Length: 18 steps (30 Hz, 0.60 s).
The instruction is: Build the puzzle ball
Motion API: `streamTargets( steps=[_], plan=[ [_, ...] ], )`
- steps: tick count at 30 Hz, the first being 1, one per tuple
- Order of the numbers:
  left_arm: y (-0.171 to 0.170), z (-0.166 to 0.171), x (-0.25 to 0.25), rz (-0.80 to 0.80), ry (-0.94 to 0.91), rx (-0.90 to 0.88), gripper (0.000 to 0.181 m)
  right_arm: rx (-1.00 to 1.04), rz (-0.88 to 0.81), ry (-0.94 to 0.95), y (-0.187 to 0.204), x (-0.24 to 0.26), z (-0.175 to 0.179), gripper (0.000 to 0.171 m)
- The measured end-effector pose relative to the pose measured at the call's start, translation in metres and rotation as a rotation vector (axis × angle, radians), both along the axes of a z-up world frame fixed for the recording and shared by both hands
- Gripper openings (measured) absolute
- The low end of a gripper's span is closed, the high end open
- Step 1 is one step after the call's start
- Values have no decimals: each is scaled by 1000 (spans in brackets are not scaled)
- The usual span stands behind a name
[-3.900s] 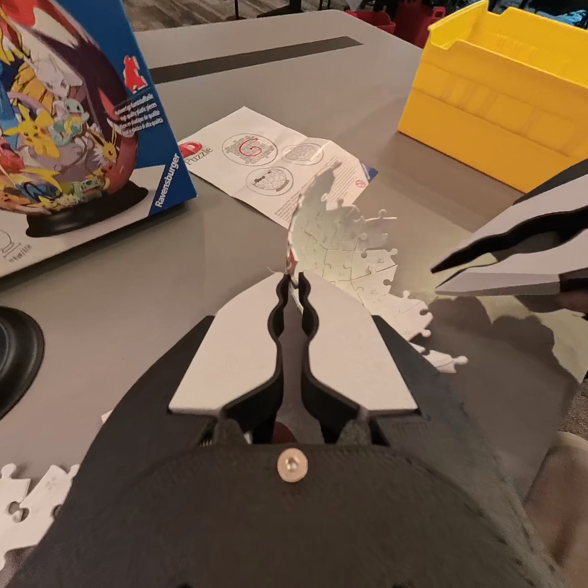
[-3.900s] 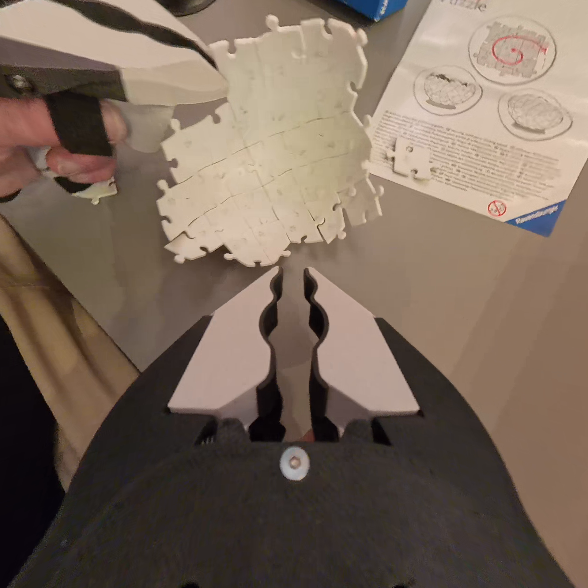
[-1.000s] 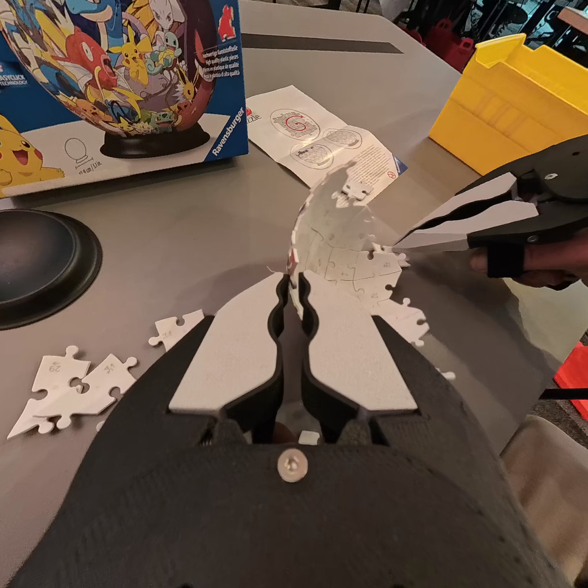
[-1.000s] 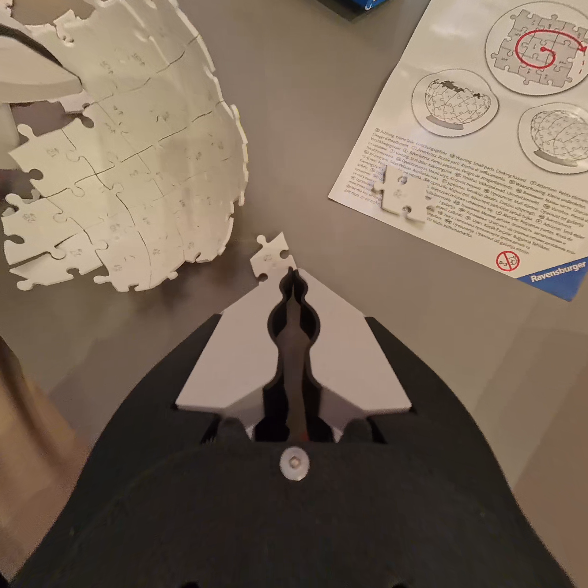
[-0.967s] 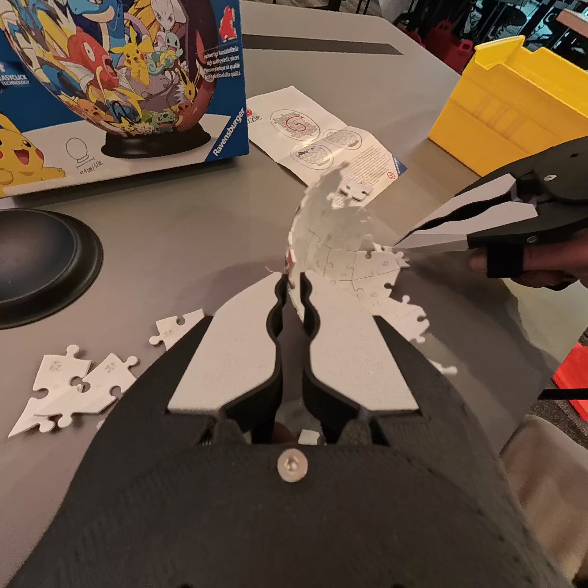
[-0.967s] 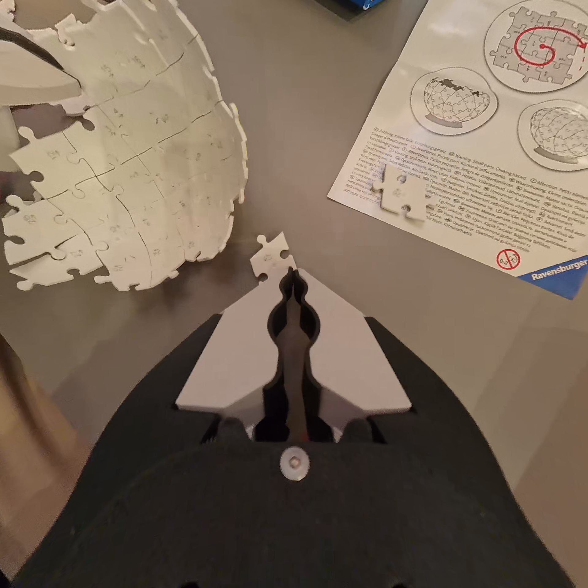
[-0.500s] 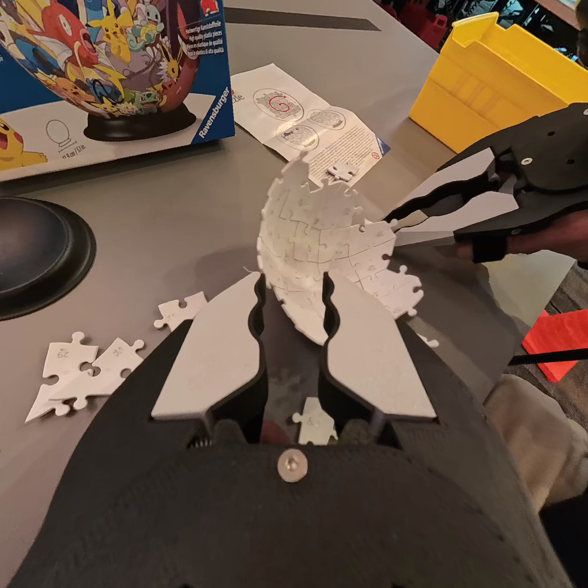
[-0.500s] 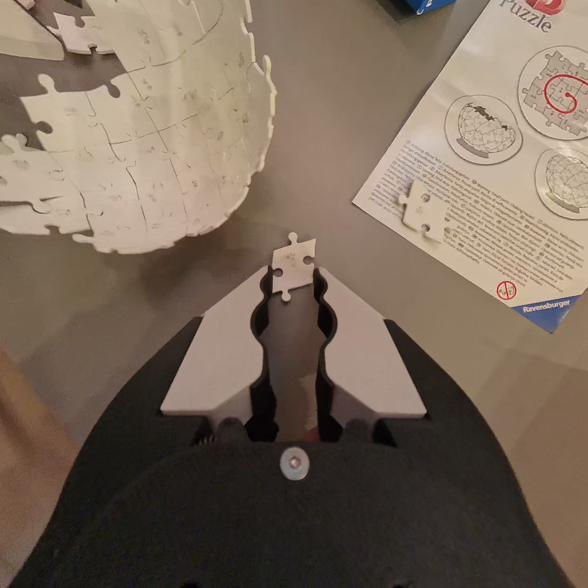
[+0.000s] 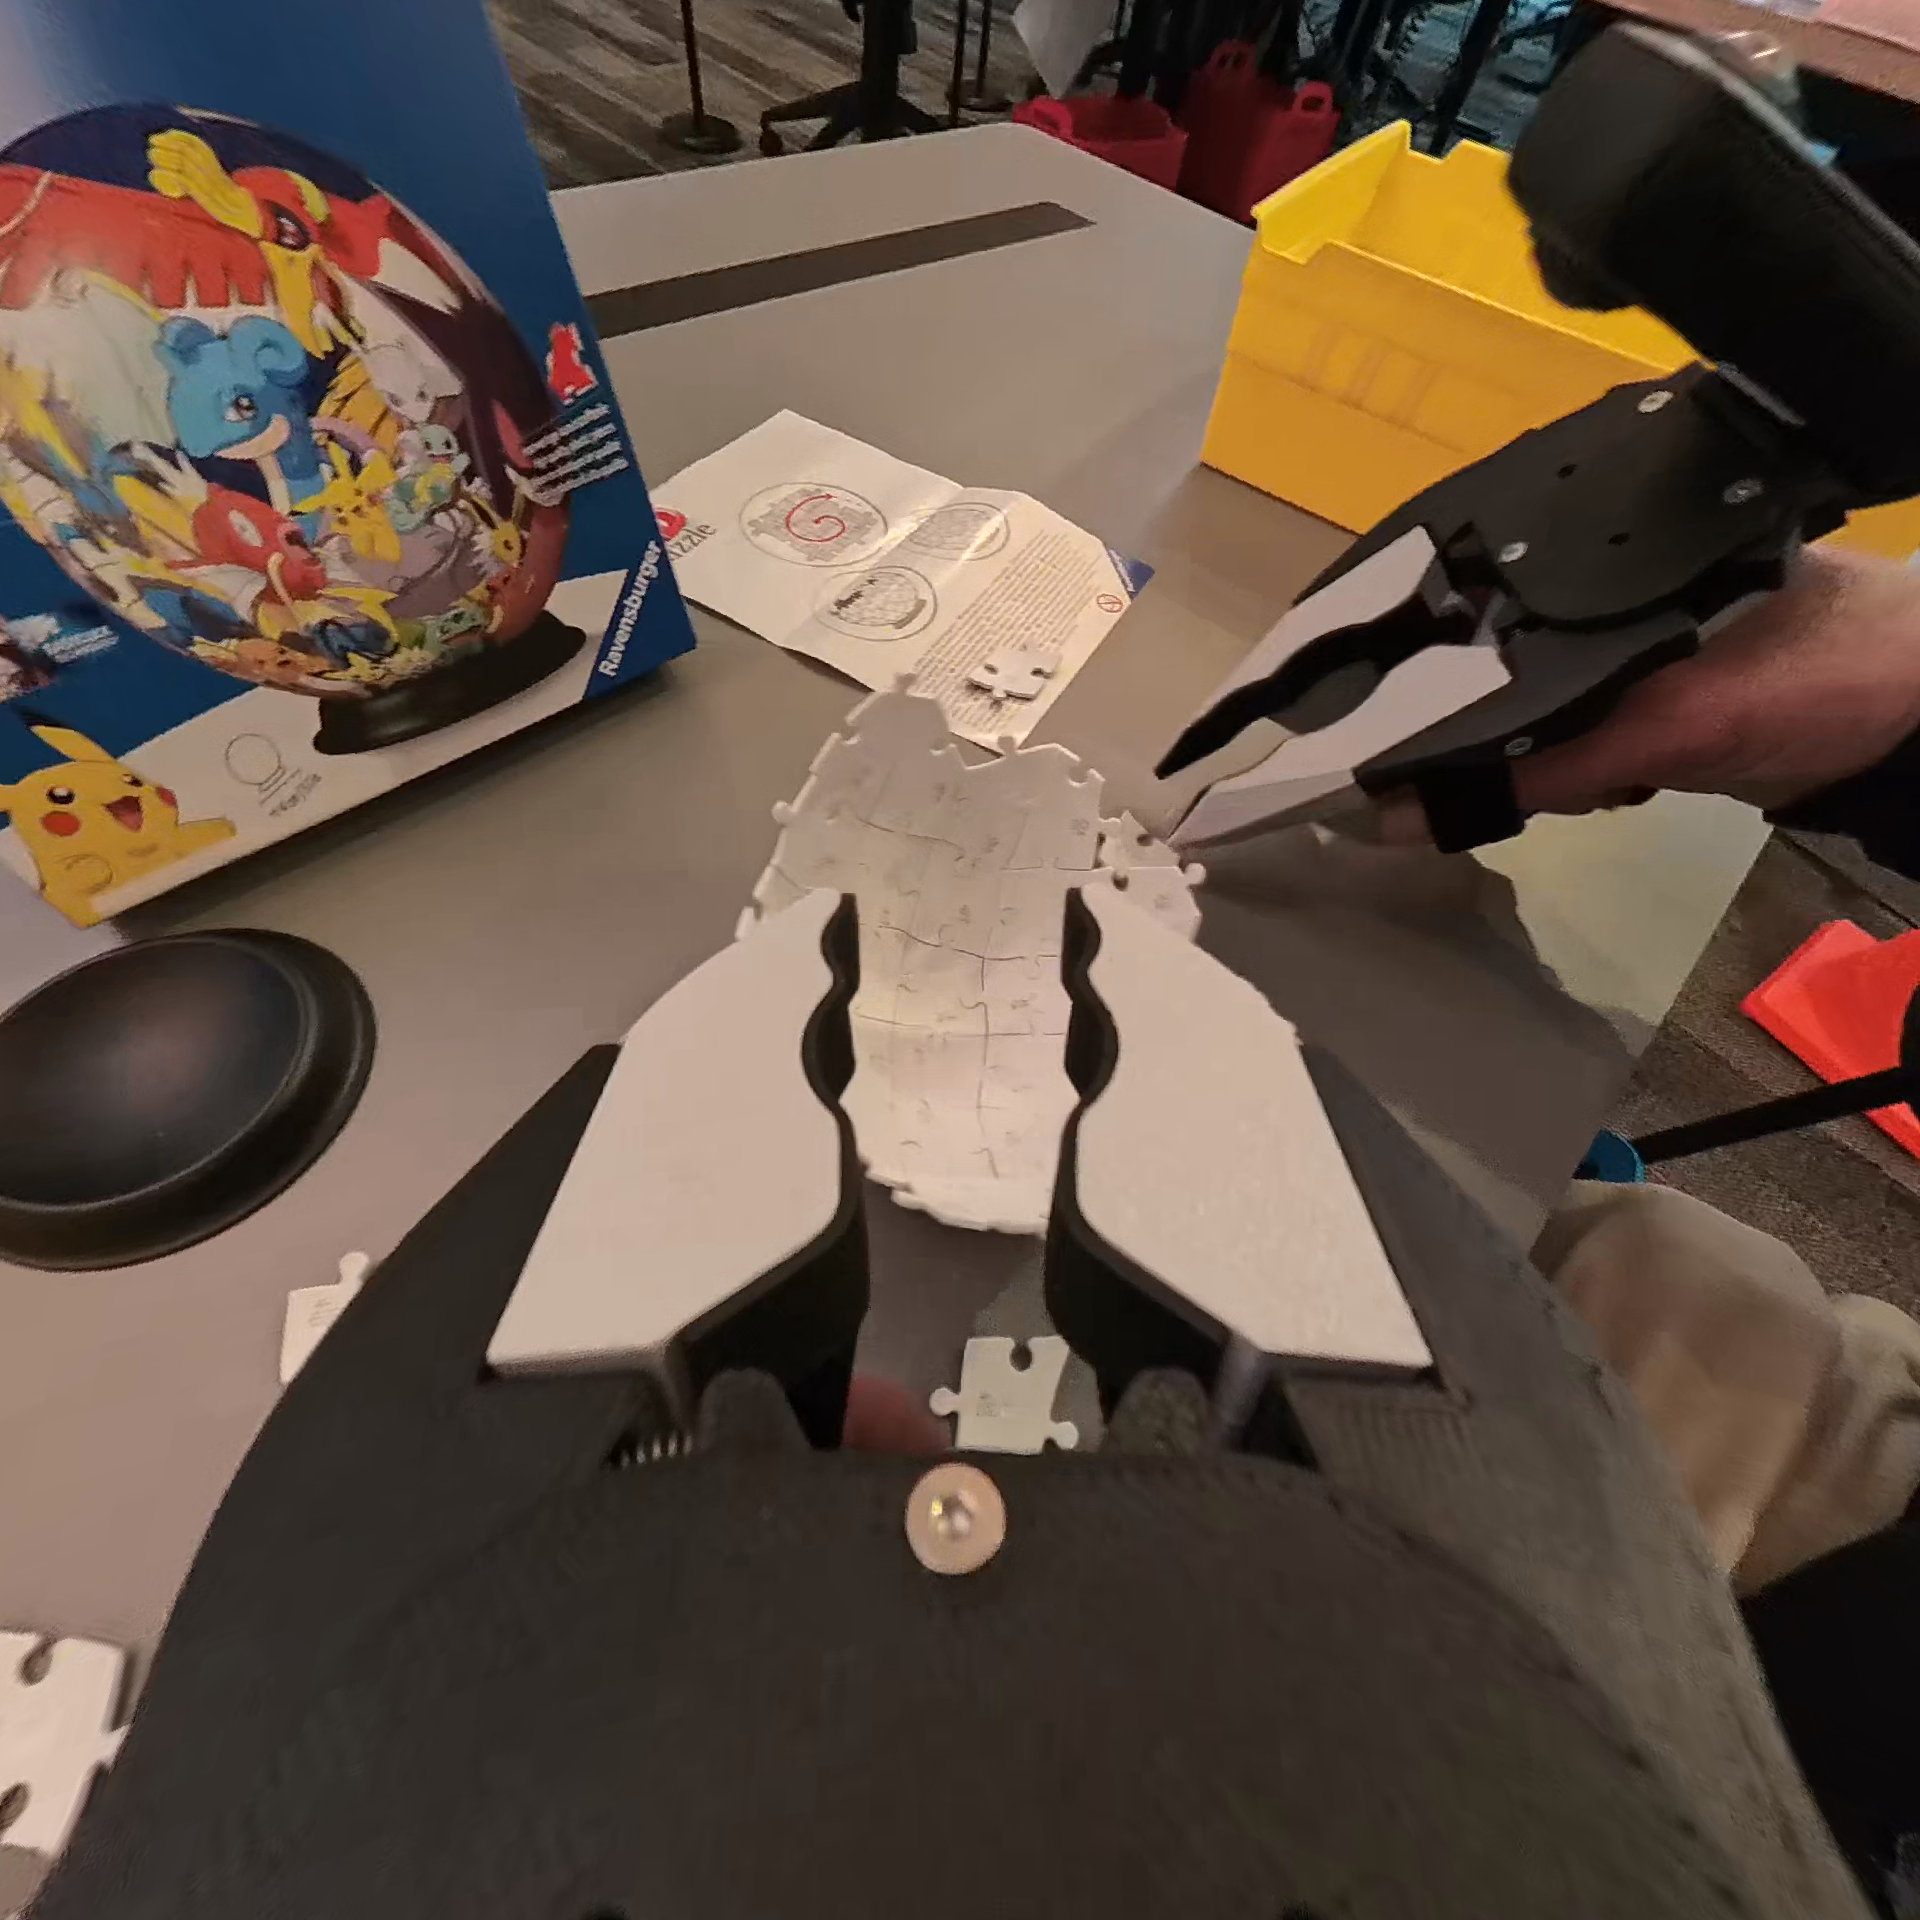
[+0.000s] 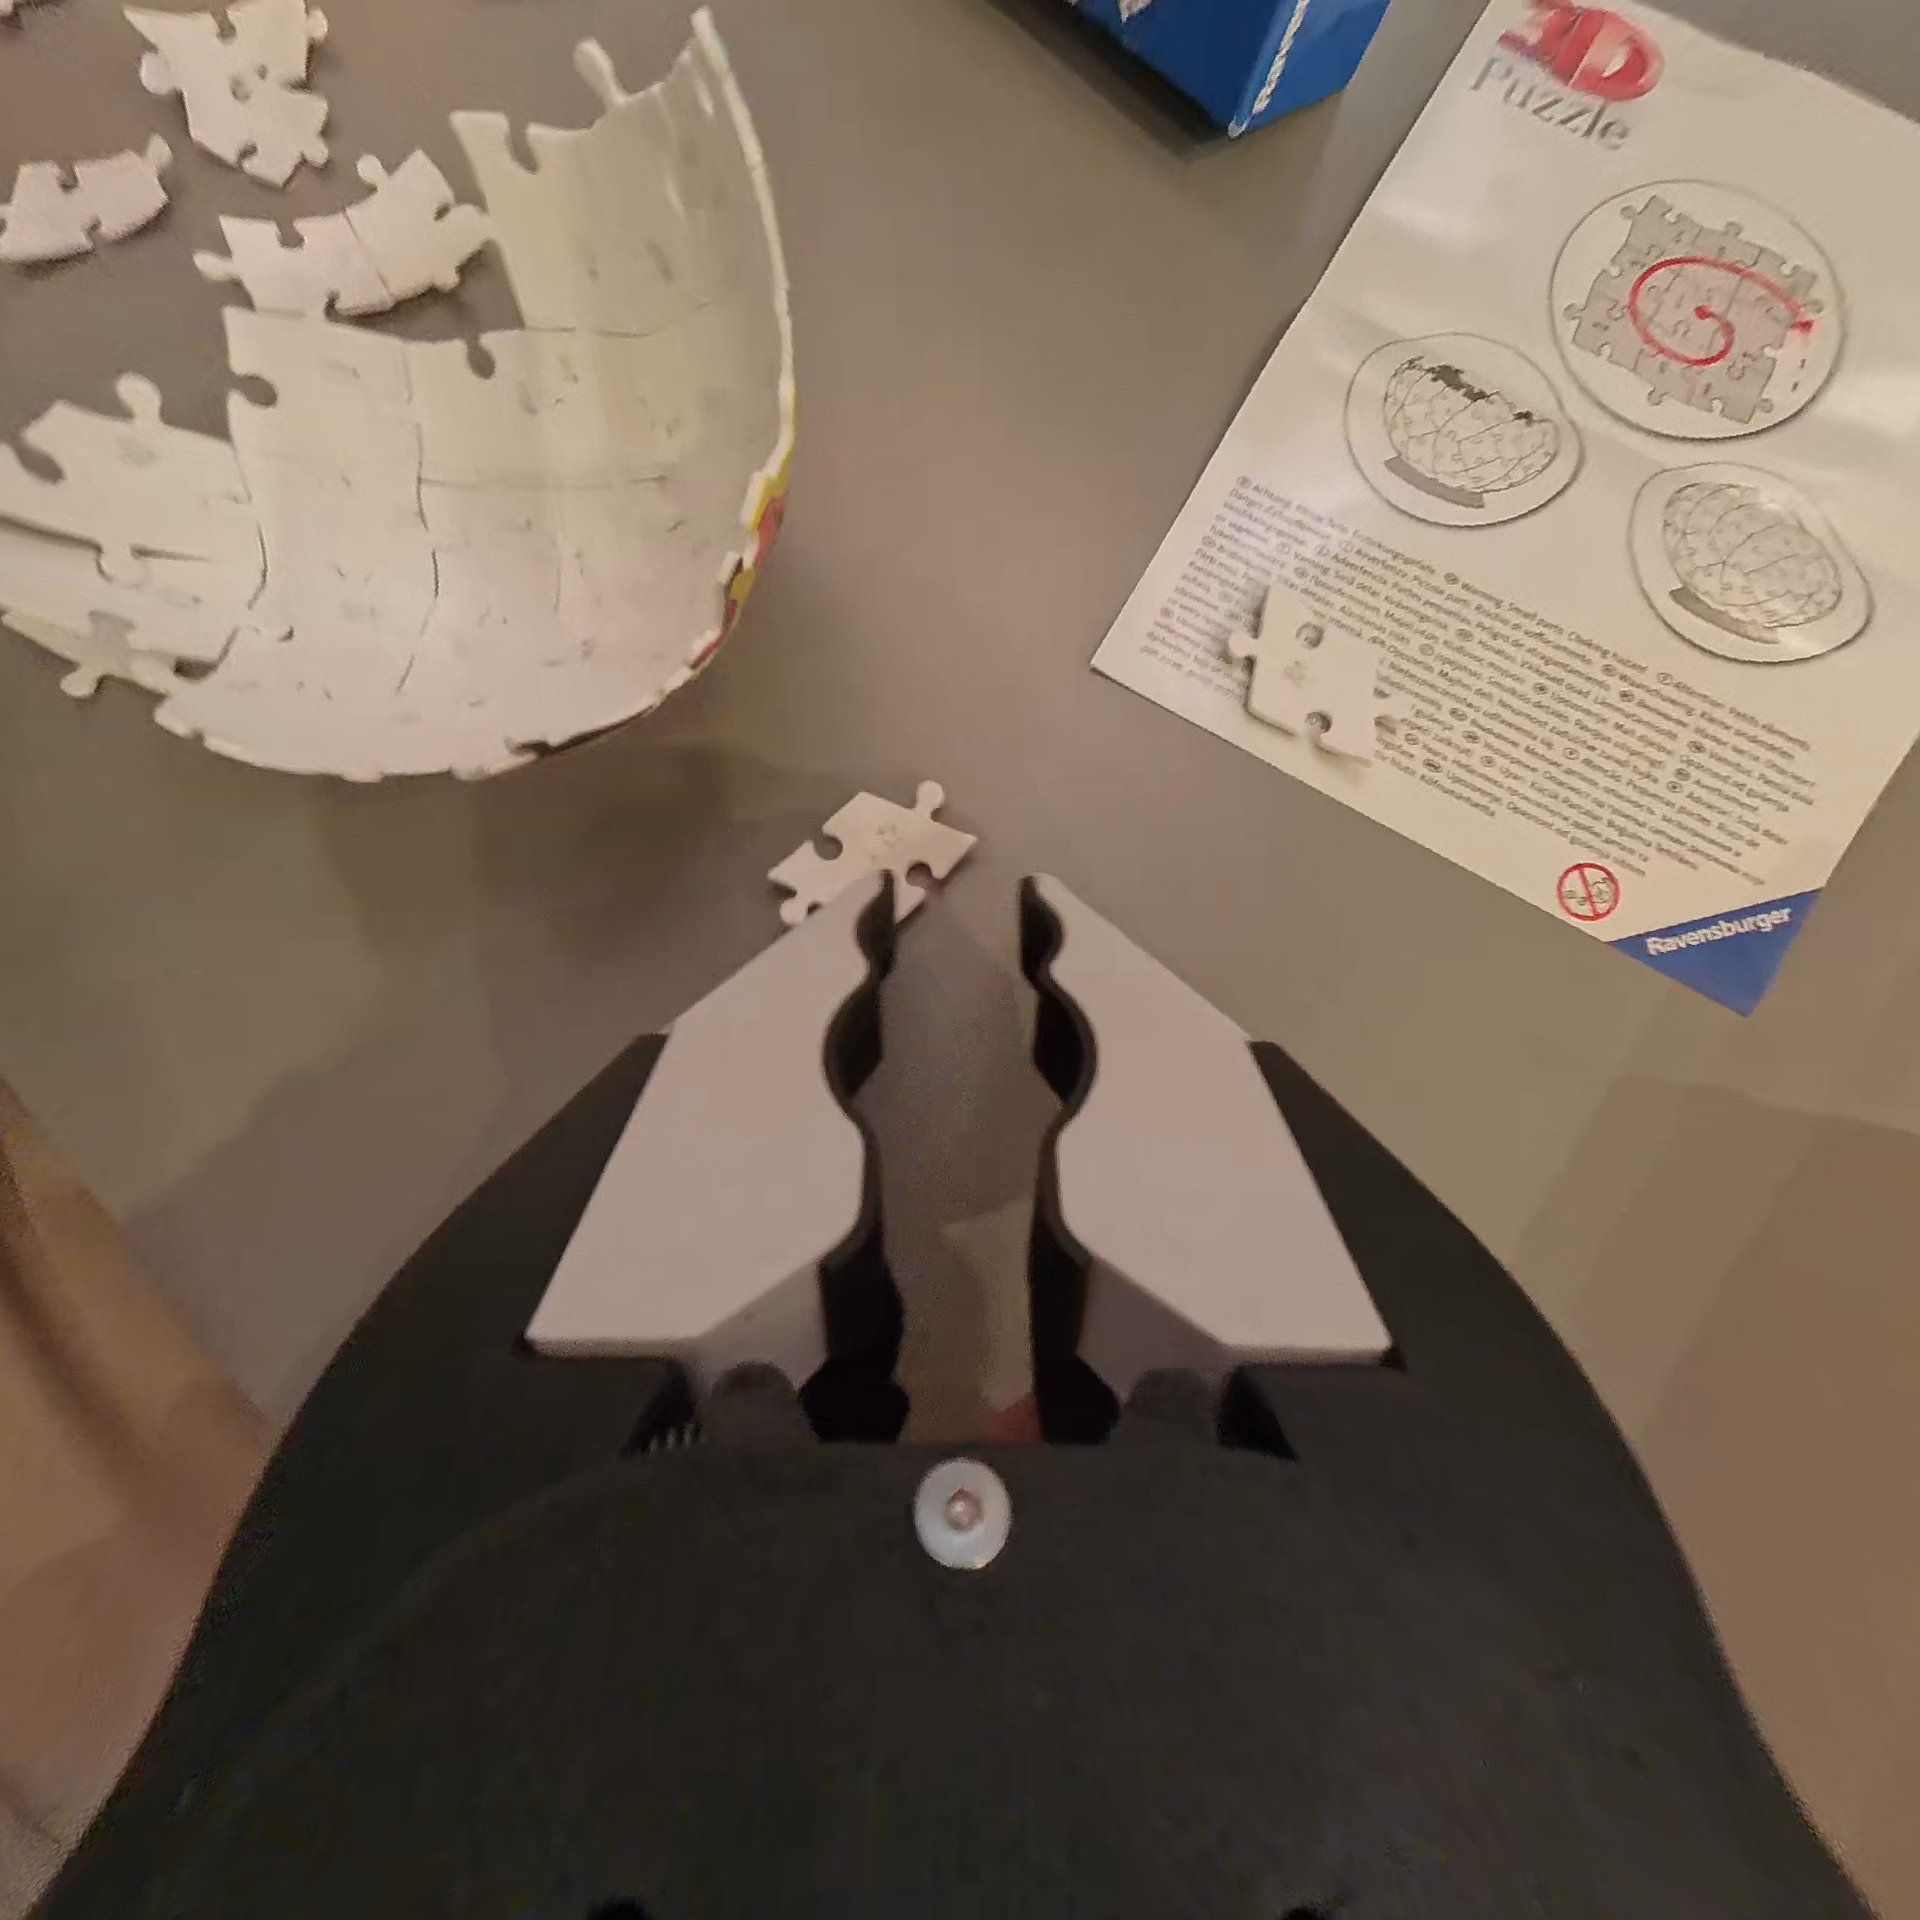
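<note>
The partly built puzzle ball point(image 9: 956, 935), a curved white shell of joined pieces, lies on the grey table point(image 9: 540, 894). My left gripper point(image 9: 961, 914) is open, with a finger on each side of the shell as seen from above, and grips nothing. The shell also shows in the right wrist view point(image 10: 468, 520). My right gripper point(image 10: 956, 894) is open and empty. A loose white piece point(image 10: 883, 842) lies flat on the table beside its left fingertip. In the left wrist view the right gripper point(image 9: 1174, 800) points at the shell's right edge, where that piece point(image 9: 1143, 852) lies.
The blue puzzle box point(image 9: 291, 468) stands at the back left, the black round stand point(image 9: 156, 1091) to the left. An instruction sheet point(image 10: 1558, 416) carries one piece point(image 10: 1304, 675). A yellow bin point(image 9: 1403, 343) is at the back right. Loose pieces lie under my left gripper point(image 9: 1003, 1392) and beyond the shell point(image 10: 239, 94). My right fingertips sit around 15 cm from my left ones.
My left gripper let go of the shell's edge and opened wide; the shell now lies on the table. My right gripper opened and released the small piece, which now lies flat.
</note>
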<state>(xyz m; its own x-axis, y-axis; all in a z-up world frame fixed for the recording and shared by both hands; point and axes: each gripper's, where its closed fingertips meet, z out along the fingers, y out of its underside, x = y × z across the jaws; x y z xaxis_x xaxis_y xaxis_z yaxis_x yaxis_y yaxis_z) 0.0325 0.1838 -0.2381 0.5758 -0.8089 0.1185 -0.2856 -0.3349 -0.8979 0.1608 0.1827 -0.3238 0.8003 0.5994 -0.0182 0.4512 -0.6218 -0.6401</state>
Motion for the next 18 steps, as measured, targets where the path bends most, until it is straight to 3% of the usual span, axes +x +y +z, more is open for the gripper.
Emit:
streamTargets(
  steps=[2,4,8,18],
  plan=[
    [-4,-1,3,-18,4,-3,37,-17,56,-49,-3,-6,-7,38],
    [-5,-1,3,-25,11,9,36,11,129,-83,-4,-14,-10,42],
    [-6,-2,3,-25,7,17,35,11,165,-76,-5,-19,-10,27],
    [11,11,-1,-87,76,109,31,69,147,-40,-6,-15,5,26]
  ],
)
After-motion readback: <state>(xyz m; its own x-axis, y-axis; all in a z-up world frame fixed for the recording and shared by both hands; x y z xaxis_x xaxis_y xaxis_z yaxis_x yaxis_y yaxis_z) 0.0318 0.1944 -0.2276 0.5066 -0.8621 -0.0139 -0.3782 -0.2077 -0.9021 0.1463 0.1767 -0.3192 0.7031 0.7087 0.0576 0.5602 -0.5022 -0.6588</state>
